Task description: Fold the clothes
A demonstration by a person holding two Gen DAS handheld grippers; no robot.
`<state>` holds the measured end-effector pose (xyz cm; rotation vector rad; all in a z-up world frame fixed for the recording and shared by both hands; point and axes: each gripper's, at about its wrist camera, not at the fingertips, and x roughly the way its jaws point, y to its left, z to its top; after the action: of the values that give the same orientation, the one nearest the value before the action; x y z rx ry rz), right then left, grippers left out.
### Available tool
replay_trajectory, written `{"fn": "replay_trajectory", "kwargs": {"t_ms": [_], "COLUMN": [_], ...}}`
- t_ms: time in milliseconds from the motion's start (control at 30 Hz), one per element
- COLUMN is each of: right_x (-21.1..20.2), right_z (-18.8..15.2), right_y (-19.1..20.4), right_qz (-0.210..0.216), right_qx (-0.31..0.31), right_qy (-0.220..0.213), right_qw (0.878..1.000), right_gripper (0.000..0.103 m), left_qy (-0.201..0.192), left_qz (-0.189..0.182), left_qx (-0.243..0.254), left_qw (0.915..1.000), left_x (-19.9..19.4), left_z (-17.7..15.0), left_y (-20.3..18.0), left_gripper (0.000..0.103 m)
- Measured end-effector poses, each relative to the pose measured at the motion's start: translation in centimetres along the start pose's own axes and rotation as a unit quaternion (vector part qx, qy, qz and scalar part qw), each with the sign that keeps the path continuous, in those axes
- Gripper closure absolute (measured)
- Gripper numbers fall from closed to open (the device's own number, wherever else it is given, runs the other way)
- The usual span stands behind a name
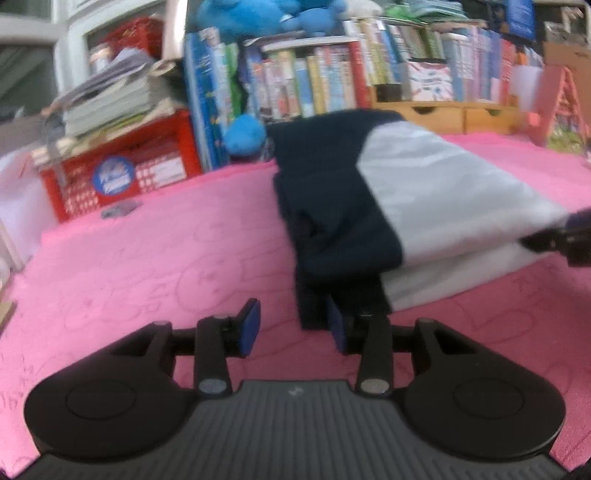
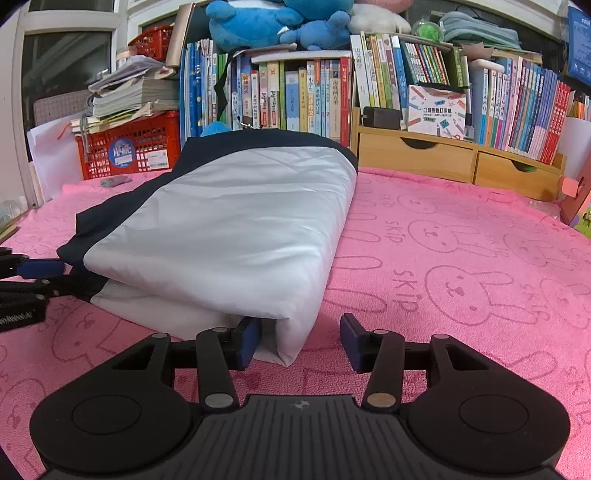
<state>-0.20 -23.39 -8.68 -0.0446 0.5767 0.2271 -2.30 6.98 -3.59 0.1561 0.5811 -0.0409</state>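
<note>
A folded garment (image 2: 236, 229), white with a navy part (image 1: 332, 206), lies on the pink bunny-print towel (image 2: 461, 258). In the right wrist view, my right gripper (image 2: 301, 341) stands open around the garment's near white corner. Its left pad (image 2: 249, 343) is against the fold and its right pad (image 2: 351, 339) is apart from it. My left gripper (image 1: 293, 326) is open at the near navy corner, whose edge reaches in between the pads without being pressed. Each gripper also shows at the edge of the other view: the left gripper (image 2: 55, 278) and the right gripper (image 1: 565, 236).
Behind the towel stand a red crate (image 2: 129, 147) stacked with papers, a row of books (image 2: 295, 96) with blue plush toys (image 2: 266, 22) on top, and a wooden drawer unit (image 2: 443, 158). A small grey object (image 2: 116, 181) lies near the crate.
</note>
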Motion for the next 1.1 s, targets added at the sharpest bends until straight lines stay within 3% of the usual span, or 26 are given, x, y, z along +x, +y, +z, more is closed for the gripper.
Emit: {"fn": "replay_trajectory", "kwargs": {"t_ms": [167, 300, 367, 533, 600, 667, 733, 1100], "right_x": [0.1, 0.1, 0.1, 0.0, -0.1, -0.5, -1.3, -1.6], "right_z": [0.1, 0.1, 0.1, 0.1, 0.1, 0.0, 0.0, 0.6], "right_y": [0.0, -0.1, -0.1, 0.0, 0.7, 1.9, 3.1, 10.5], "right_qz": [-0.001, 0.0, 0.0, -0.007, -0.04, -0.086, -0.105, -0.056], "right_qx": [0.0, 0.003, 0.004, 0.0, -0.022, -0.069, -0.114, -0.24], "right_qy": [0.0, 0.001, 0.001, 0.0, -0.003, -0.013, -0.033, -0.078], "right_qw": [1.0, 1.0, 1.0, 1.0, 0.999, 0.994, 0.987, 0.966], "right_gripper": [0.054, 0.053, 0.052, 0.048, 0.041, 0.038, 0.034, 0.024], "left_qy": [0.019, 0.019, 0.013, 0.014, 0.018, 0.021, 0.024, 0.025], "left_qz": [-0.013, -0.08, -0.092, -0.048, -0.027, -0.024, -0.027, -0.05], "left_qx": [-0.022, -0.059, -0.069, -0.053, -0.037, -0.027, -0.022, -0.037], "left_qw": [0.9995, 0.9948, 0.9933, 0.9974, 0.9988, 0.9991, 0.9991, 0.9977], "left_x": [-0.9, -2.3, -2.5, -1.8, -1.4, -1.0, -0.7, 0.0], "left_z": [0.4, 1.0, 1.3, 2.0, 2.0, 2.1, 2.0, 1.8], "left_y": [0.4, 1.4, 1.7, 1.3, 0.9, 0.8, 0.9, 2.5], "left_gripper": [0.065, 0.065, 0.065, 0.063, 0.061, 0.06, 0.06, 0.058]}}
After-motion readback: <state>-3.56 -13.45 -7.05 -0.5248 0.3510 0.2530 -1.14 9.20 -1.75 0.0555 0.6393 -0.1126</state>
